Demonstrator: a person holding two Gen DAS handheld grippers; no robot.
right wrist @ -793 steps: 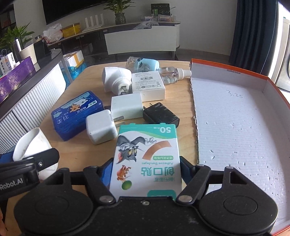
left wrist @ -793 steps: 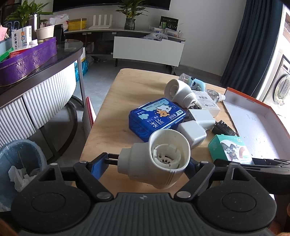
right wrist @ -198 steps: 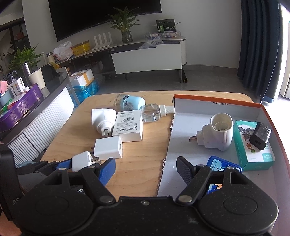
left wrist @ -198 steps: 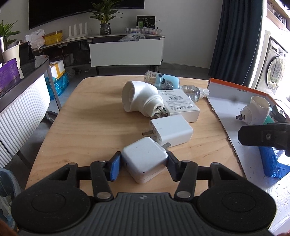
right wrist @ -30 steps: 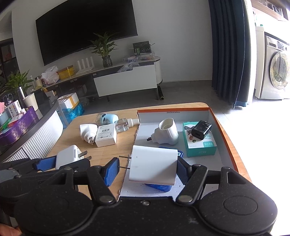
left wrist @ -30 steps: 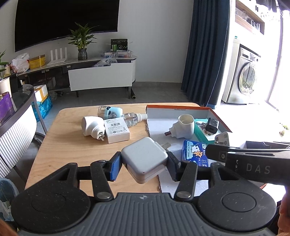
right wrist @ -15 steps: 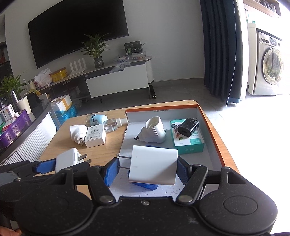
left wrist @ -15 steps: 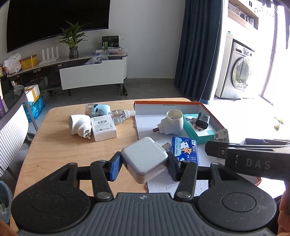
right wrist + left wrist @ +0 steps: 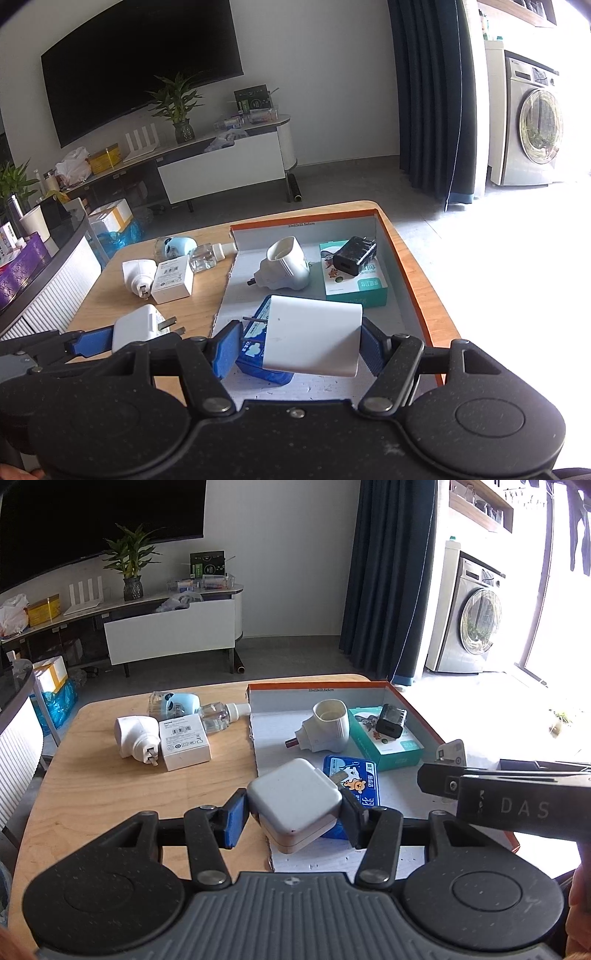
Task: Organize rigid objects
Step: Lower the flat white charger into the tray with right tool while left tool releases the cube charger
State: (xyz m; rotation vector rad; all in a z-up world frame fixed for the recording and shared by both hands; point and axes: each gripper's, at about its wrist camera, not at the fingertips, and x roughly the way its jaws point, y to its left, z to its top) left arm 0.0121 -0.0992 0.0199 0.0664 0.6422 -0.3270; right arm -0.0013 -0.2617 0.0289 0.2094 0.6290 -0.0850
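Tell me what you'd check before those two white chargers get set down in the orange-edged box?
1. Left gripper clamped on the rounded white charger: ok.
2. Right gripper clamped on the flat white charger: ok, though its left pad meets the prongs, not the body.
3. Both chargers over the box: the flat one ok; the rounded one only over its near-left edge, not ok.
4. Bare floor left in the box: ok, at the near end.
5. Nothing underneath: not ok, the blue tin lies below both.
6. Grippers clear of each other: cannot tell, they look very close.
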